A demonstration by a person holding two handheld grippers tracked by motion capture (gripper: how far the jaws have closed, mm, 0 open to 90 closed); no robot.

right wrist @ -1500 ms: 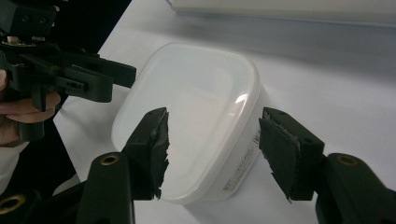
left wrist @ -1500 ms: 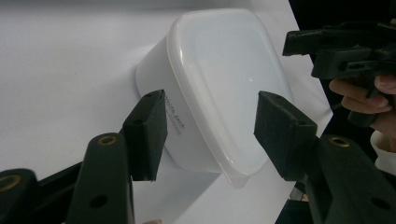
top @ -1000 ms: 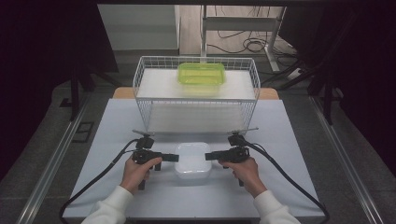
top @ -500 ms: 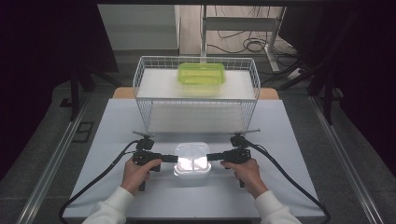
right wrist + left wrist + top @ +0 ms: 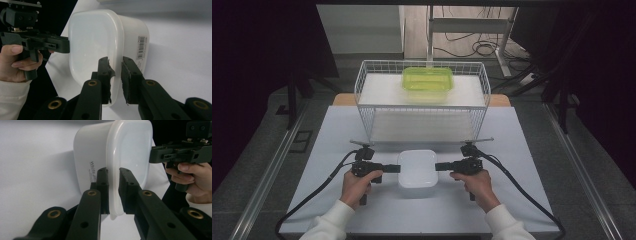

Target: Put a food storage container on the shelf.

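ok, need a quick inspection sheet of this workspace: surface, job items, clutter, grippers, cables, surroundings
Surface: white table, bare around the work.
Job's things: lidded white container near the front edge, a gripper at each side.
Clutter: wire basket behind it, green container on its upper level.
Grippers: left gripper and right gripper have just been closing, each with the lid rim between its jaws and pressing on it.
Cables: a black cable trails from each gripper off the front.
Surroundings: dark curtains, grey floor, cables on the floor behind.

A lab or test room is suggested. A white-covered table (image 5: 337,150) is framed by dark curtains (image 5: 262,60) at both sides, while loose cables (image 5: 472,47) are seen on the floor at the upper middle.
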